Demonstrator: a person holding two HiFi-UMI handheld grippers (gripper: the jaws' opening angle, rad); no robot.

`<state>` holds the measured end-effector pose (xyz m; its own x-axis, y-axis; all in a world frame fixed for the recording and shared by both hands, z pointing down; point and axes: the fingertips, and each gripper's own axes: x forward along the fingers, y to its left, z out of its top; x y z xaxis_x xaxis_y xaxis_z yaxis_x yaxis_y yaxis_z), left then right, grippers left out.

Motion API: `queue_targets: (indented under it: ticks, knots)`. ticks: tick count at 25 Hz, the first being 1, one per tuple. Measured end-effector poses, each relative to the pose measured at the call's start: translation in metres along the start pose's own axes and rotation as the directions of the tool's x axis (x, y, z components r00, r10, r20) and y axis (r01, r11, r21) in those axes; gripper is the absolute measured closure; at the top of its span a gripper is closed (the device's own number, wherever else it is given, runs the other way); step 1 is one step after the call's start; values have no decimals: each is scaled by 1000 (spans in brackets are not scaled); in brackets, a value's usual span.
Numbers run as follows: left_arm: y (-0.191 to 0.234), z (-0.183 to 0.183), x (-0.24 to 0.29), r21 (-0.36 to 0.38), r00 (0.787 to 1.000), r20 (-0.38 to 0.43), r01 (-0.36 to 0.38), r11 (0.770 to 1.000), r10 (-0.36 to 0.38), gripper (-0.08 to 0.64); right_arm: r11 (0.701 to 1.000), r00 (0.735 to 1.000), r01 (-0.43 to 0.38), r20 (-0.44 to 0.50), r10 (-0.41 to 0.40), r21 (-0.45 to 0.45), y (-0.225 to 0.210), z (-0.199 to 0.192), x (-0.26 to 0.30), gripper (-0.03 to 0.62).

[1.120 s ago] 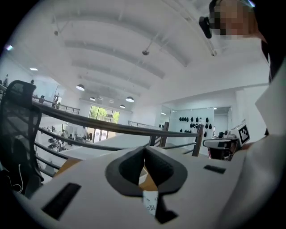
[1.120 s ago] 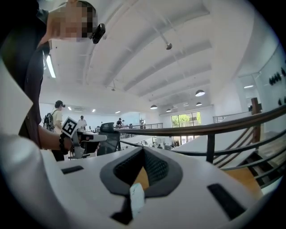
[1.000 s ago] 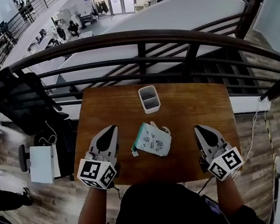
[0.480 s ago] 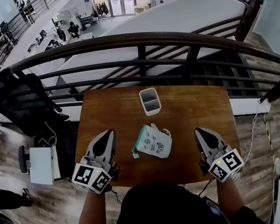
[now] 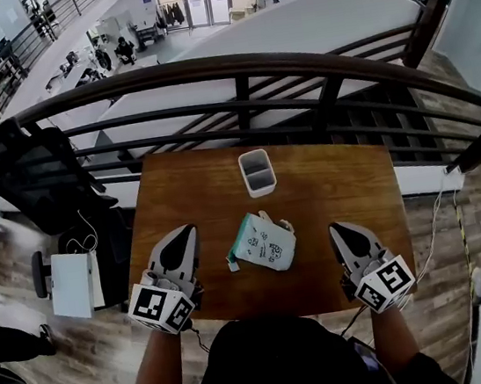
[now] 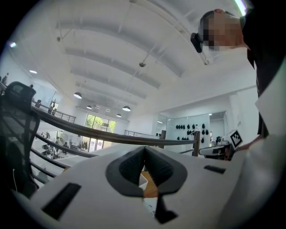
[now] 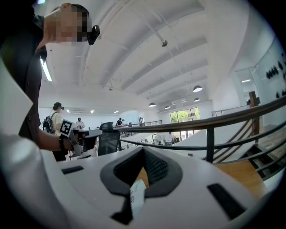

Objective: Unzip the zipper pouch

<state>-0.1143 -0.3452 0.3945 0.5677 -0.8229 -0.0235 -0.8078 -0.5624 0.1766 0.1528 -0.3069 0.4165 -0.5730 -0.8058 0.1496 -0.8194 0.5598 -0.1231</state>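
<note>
Your left gripper [image 5: 184,231] is held low over the table [image 5: 196,193], left of the pouch [image 5: 263,241]. It points away from you, jaws closed and empty. Your right gripper [image 5: 335,229] mirrors it on the right, also closed on nothing. The pouch lies flat between them, touching neither.

No words can be read. The zipper pouch [image 5: 264,242] in the middle of the frame has dark print, too small to read. The left cube [image 5: 161,307] and right cube [image 5: 384,283], low in the frame, show only black-and-white squares.
</note>
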Motion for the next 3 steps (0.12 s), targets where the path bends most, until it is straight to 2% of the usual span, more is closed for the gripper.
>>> queue_targets:
  ticks: [3]
  knots:
    - [-1, -4, 1, 25, 1000, -8, -6, 1000, 6, 546, 1000, 1000, -1, -4, 1, -4, 0, -2, 2, 598]
